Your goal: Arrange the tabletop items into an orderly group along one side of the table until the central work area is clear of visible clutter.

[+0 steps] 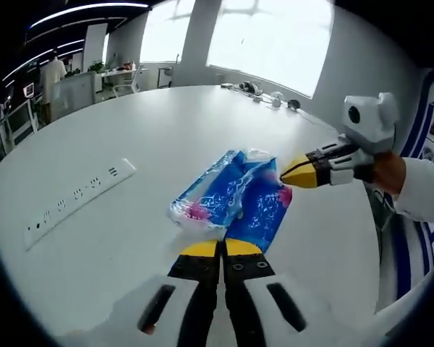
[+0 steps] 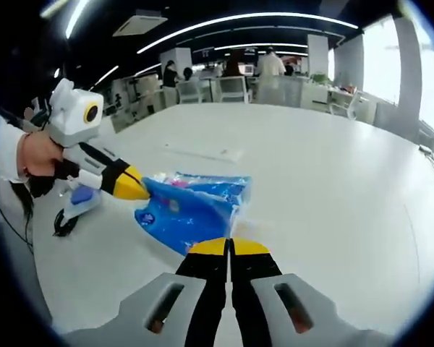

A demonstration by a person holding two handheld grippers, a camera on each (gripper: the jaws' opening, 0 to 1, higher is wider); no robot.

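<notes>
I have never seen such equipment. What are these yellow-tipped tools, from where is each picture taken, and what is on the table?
No robot here: a person holds a two-jaw gripper in each hand, and a camera rides on each one. The left gripper view looks along the left gripper; the right gripper enters from the side. The right gripper view looks the opposite way. Both grippers are shut on opposite edges of a blue plastic packet, which lies on the white table. A white power strip lies beside it, and small objects, too small to identify, sit at the far edge.
</notes>
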